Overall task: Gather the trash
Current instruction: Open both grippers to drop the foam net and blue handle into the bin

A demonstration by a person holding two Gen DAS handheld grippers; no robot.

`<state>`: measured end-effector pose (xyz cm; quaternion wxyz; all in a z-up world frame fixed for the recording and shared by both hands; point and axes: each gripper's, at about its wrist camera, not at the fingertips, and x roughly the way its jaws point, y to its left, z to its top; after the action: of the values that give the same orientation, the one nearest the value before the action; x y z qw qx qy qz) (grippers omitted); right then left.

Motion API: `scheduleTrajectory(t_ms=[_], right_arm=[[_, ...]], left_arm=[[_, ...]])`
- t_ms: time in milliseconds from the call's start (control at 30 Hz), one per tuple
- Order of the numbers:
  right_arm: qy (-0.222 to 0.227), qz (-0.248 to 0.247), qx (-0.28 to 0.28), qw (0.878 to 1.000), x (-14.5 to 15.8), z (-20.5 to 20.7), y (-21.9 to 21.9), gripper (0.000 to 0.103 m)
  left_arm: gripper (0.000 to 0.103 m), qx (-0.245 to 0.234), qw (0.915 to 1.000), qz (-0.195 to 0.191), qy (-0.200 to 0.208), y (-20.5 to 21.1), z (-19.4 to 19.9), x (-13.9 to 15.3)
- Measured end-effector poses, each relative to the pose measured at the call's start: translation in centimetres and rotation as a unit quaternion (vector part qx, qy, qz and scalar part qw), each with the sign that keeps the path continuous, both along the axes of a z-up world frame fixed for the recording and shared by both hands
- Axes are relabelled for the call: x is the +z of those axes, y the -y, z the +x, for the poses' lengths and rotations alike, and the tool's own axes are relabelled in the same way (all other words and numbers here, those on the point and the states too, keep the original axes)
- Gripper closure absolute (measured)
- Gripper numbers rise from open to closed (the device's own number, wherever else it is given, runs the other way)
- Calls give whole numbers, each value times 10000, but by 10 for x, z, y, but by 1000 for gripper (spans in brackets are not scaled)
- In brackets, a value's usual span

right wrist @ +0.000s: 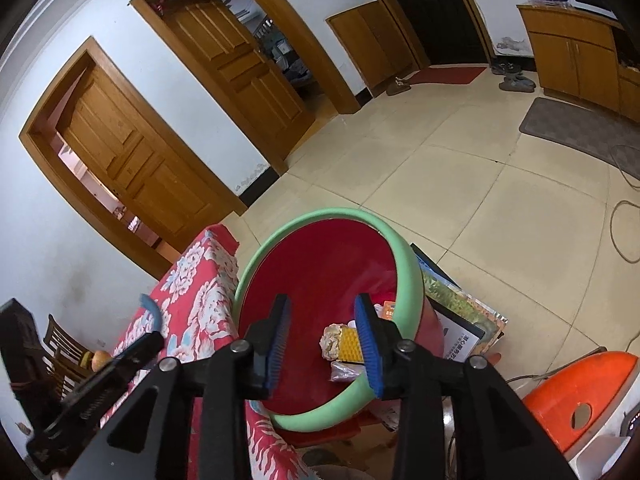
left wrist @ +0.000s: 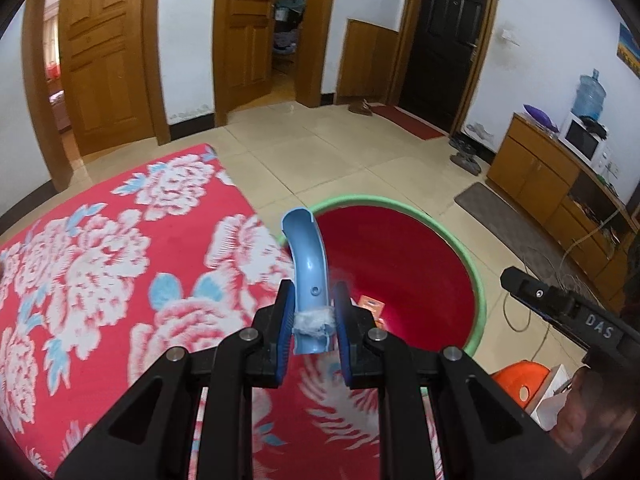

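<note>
- The left gripper [left wrist: 311, 322] is clamped on a curved light-blue plastic piece [left wrist: 309, 276], both blue pads pressing its sides near its lower end.
- A tuft of white fluff [left wrist: 313, 322] clings across that plastic piece right between the pads.
- The plastic piece arches up and away from the fingers, its open, channel-like tip leaning toward the left.
- Below and to the left of this gripper lies a red floral cloth [left wrist: 120, 264]; just ahead and to its right sits the red bin with a green rim [left wrist: 478, 280], the piece's upper end overlapping the rim's near-left edge in this view.
- The right gripper [right wrist: 323, 336] stands partly open over the bin's mouth [right wrist: 408, 264], with nothing between its pads.
- Down inside the bin, seen through the gap between the fingers, lie a yellow corn cob [right wrist: 345, 342], a crumpled clear wrapper [right wrist: 344, 371] and an orange packet [right wrist: 387, 309].
- From the right wrist view, the left gripper shows at the lower left, the blue piece's tip [right wrist: 154, 314] rising above it.
- An orange plastic stool [right wrist: 580, 396] sits to the right of the right gripper.
</note>
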<state>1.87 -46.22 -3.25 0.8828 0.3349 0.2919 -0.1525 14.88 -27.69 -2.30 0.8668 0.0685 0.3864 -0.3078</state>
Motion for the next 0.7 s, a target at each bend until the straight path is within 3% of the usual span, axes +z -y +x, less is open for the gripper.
scheduleTrajectory(t_ms=[333, 400, 467, 533, 700], right_arm=[[-21, -58, -62, 10000, 2, -9, 2, 60], [-36, -117, -39, 9999, 3, -9, 0, 52], [-33, -149, 2, 9999, 5, -8, -2, 49], [-5, -166, 40, 9999, 7, -7, -4, 46], [8, -177, 133, 9998, 11, -9, -10, 44]], left_arm=[[84, -330, 9993, 169, 59, 38, 7, -17], [79, -306, 9995, 125, 9, 38, 9, -18], [56, -232, 9997, 93, -25, 36, 10, -17], [50, -183, 9998, 36, -7, 33, 9, -14], [49, -57, 10000, -2, -22, 22, 7, -6]])
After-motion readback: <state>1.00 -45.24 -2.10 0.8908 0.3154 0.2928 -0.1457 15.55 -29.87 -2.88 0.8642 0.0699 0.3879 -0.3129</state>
